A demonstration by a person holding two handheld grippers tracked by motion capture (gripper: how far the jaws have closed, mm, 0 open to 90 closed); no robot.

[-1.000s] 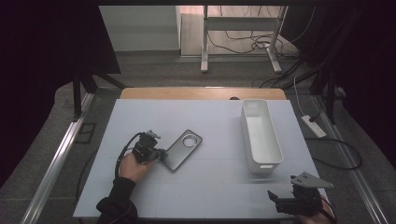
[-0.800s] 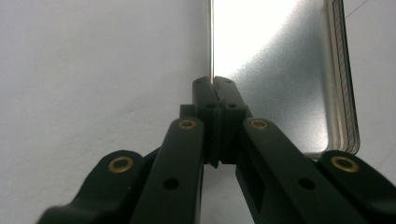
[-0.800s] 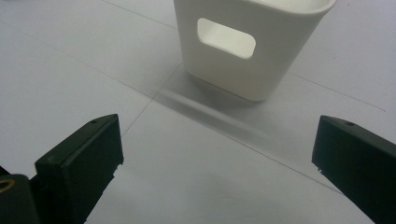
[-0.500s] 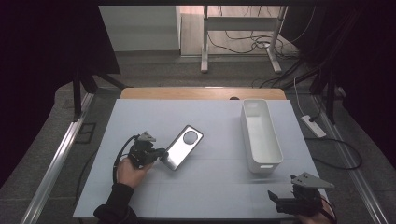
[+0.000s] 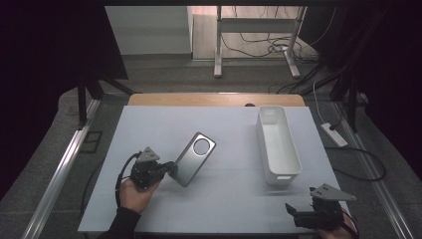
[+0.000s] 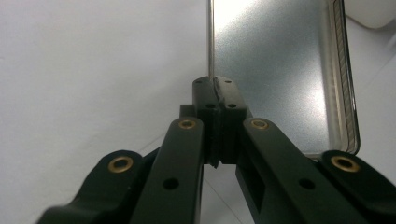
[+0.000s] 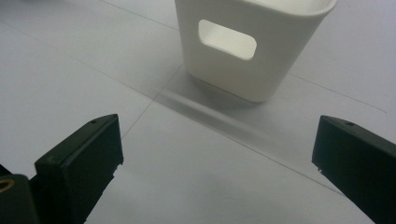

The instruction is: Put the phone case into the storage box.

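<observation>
Grey metal, a flat rectangular phone case [image 5: 193,158] with a round cutout sits pinched by its edge in the closed left tool [image 5: 168,171] — tilted up, well left of the long white plastic bin [image 5: 277,143], likely for carrying there. Right tool [image 5: 298,213] gapes empty near that bin's end.

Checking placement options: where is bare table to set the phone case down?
Bare: the strip between the phone case and the white bin, and the far-left table. The near corners hold the left gripper, clamped on the case, and the open right gripper.

A lab: dark curtains [image 5: 59,55], loose floor cables [image 5: 259,47].
</observation>
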